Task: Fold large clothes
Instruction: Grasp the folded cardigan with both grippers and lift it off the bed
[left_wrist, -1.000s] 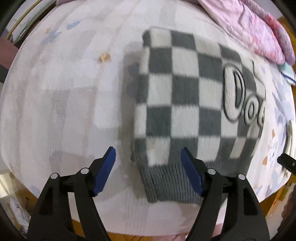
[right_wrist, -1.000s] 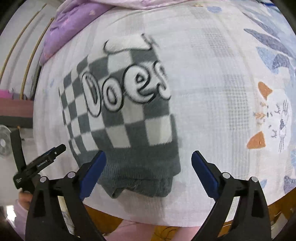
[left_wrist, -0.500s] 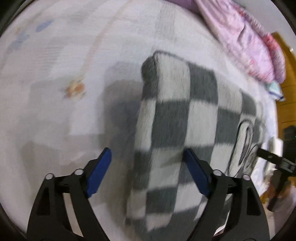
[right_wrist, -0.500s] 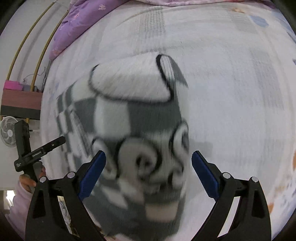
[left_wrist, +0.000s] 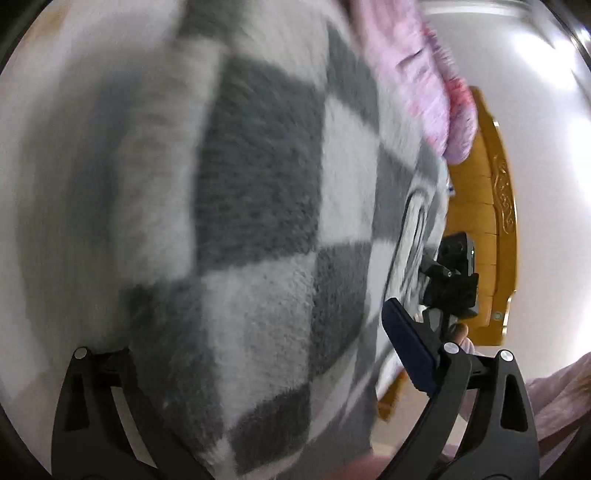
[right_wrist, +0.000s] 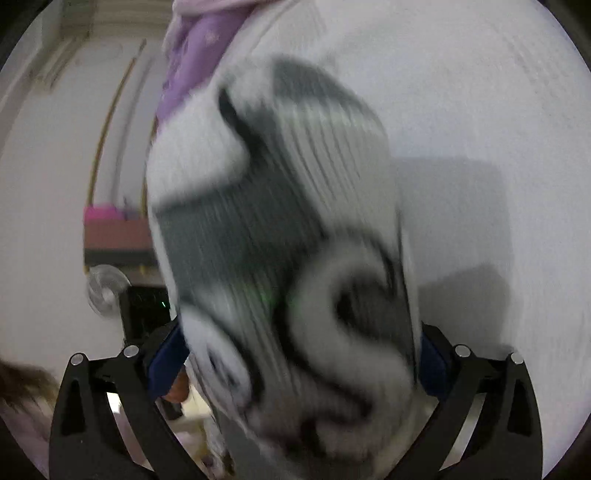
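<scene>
The folded grey-and-white checked sweater (left_wrist: 258, 229) fills the left wrist view, blurred and very close. My left gripper (left_wrist: 258, 354) has its jaws wide apart with the sweater's thick edge between them; the left finger is hidden by the fabric. In the right wrist view the sweater's lettered side (right_wrist: 288, 266) fills the space between the wide-spread jaws of my right gripper (right_wrist: 295, 362). Whether either gripper presses on the fabric I cannot tell. The right gripper also shows in the left wrist view (left_wrist: 450, 284) at the sweater's far side.
The sweater lies on a white patterned bedsheet (right_wrist: 480, 110). A pink-purple quilt (left_wrist: 424, 74) lies at the far end of the bed. A wooden headboard (left_wrist: 491, 221) stands to the right. A fan (right_wrist: 105, 288) and a dark shelf (right_wrist: 114, 236) stand off the bed's left side.
Both grippers have dropped low and pushed in against the sweater's opposite sides, so the fabric now sits between each pair of jaws. The views have tilted toward the room.
</scene>
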